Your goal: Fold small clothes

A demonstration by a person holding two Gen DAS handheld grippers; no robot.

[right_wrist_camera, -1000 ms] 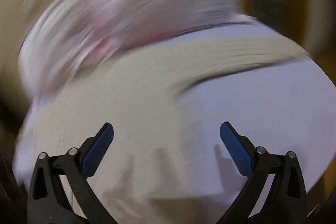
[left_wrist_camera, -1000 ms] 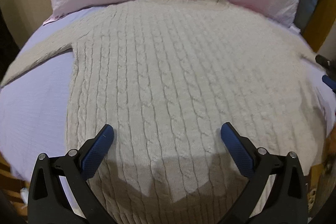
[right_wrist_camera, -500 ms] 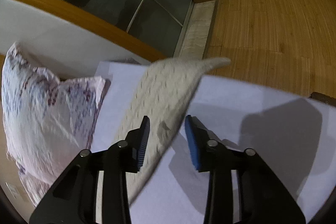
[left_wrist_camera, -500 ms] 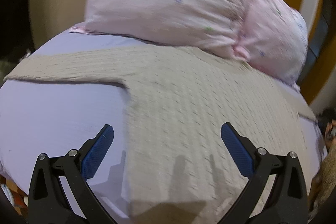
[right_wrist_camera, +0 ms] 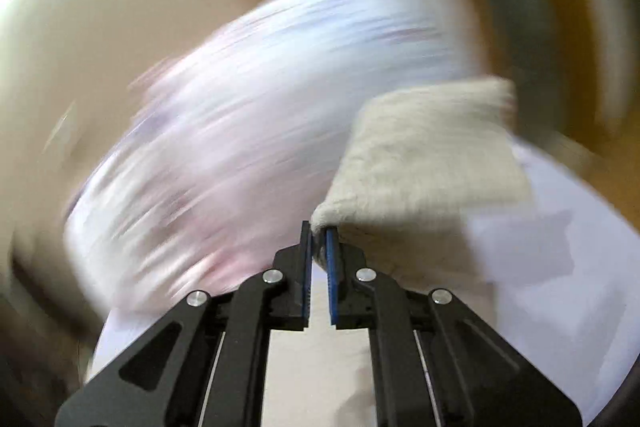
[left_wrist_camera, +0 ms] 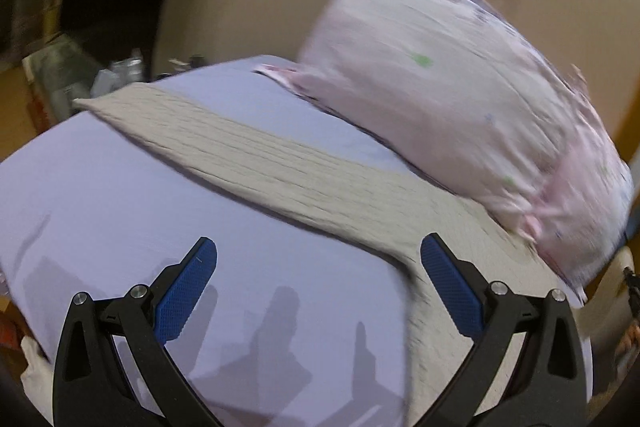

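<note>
Jaws, left gripper point(left_wrist_camera: 318, 277): spread wide, nothing between the blue pads point(left_wrist_camera: 185, 297), poised over bare lavender bedsheet point(left_wrist_camera: 120, 195). Jaws, right gripper point(right_wrist_camera: 319, 247): closed to a narrow slit, pinching an edge of the sweater's sleeve point(right_wrist_camera: 424, 151), which rises from the pads and fans out up and to the right, lifted clear of the sheet point(right_wrist_camera: 560, 267). Item, cable-knit sweater point(left_wrist_camera: 440, 227): cream, lying flat on the bed. Its other sleeve point(left_wrist_camera: 208, 139) stretches diagonally toward the upper left in the left wrist view, its cuff near the mattress edge; the body runs down the right side of that view, passing under the gripper's right finger. Item, pillow point(left_wrist_camera: 460, 107): pale pink with small coloured print, lying at the head of the bed, its lower edge touching the sweater's top. Same pillow point(right_wrist_camera: 260, 147) in the right wrist view, heavily smeared by motion blur, left of the raised sleeve. Background: beige wall; cluttered objects beyond the bed's far corner, too blurred to identify.
</note>
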